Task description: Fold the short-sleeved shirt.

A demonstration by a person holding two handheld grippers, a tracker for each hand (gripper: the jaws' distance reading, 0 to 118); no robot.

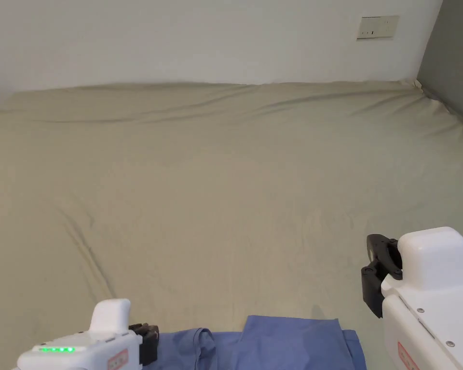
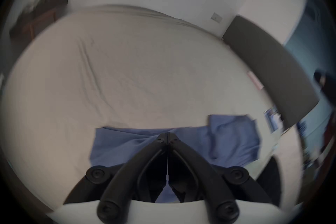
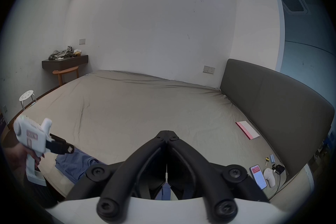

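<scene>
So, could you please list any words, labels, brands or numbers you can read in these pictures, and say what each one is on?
None can be read.
Pink label on the left gripper: marks too small to read.
Red label on the right gripper: cut off and too small.
Pink-edged booklet on the bed: print along its edge too small.
Phone by the headboard: its screen is lit, text too small.
</scene>
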